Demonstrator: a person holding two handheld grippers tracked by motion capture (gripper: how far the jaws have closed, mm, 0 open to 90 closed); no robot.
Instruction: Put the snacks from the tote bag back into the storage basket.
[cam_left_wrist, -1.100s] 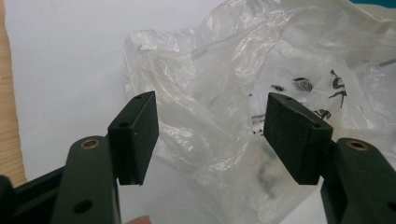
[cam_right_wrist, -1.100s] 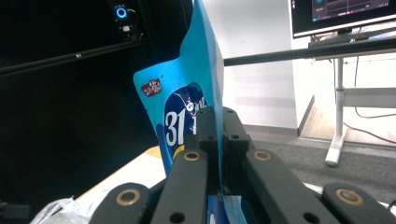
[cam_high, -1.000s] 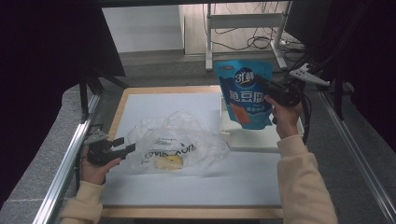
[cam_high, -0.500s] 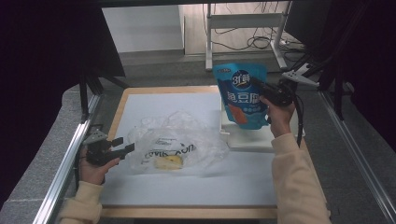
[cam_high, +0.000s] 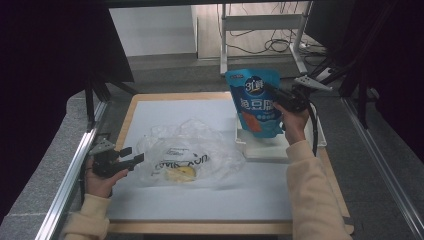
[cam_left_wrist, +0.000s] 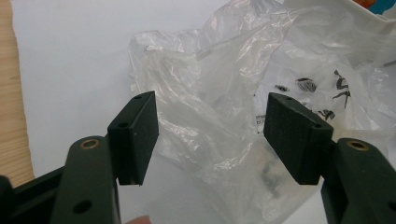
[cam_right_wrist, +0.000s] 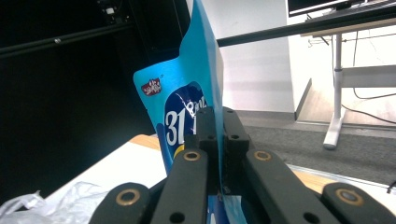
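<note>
**Blue pouch lowered toward the white tray**

Since the earlier frames, the right gripper (cam_high: 274, 95) and its blue pouch (cam_high: 255, 102) had sunk a little and drifted toward the 9 o'clock side, so the pouch's lower edge now sat nearer the white tray (cam_high: 272, 146). Over the same stretch the left gripper (cam_high: 131, 155) had kept its place.

From the high view, the right gripper was clamped tight on the pouch's right edge, holding it upright above the tray at about 2 o'clock on the table (cam_high: 150, 107). In the right gripper view the two black jaws met on the thin edge of the pouch (cam_right_wrist: 187, 116), with the printed face turned to the left.

At roughly 8 o'clock, the left gripper lay low beside the clear plastic bag (cam_high: 187, 155), its jaws spread apart and pointing toward the bag. In the left gripper view the crumpled bag (cam_left_wrist: 243, 116) lay just past the parted pads (cam_left_wrist: 137, 133), and nothing was pinched between them. A yellowish item (cam_high: 181, 173) showed through the bag's film near its 6 o'clock edge. The bag rested near the middle of the white table surface, just beside the tray's 9 o'clock side.
</note>
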